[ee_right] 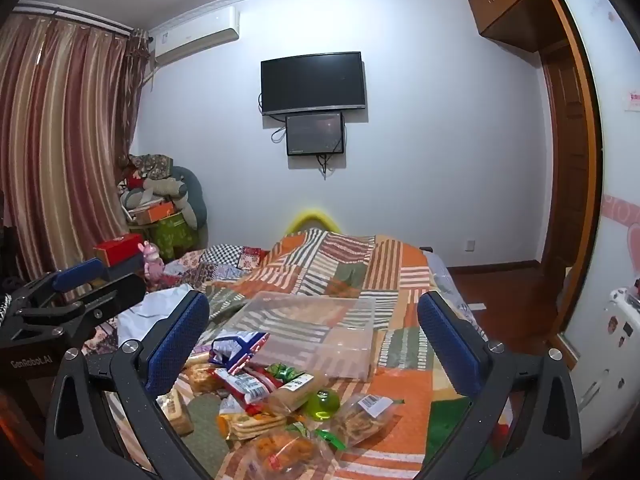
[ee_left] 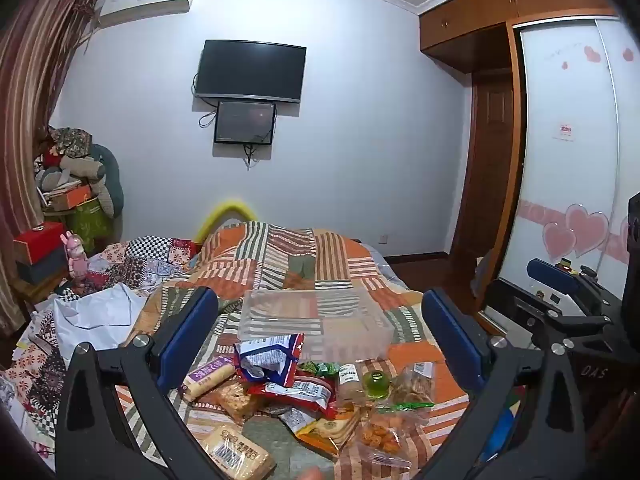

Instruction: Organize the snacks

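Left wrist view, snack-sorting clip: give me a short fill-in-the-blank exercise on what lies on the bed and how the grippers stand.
1. The clear plastic bin behind the snack pile holds ____ snacks so far.
2. The small round jelly cup among the packets is ____ in colour.
3. Both the left gripper and the right gripper have their jaws ____, with nothing gripped.
4. The snacks lie on a patchwork ____.

Missing words: no; green; open; quilt
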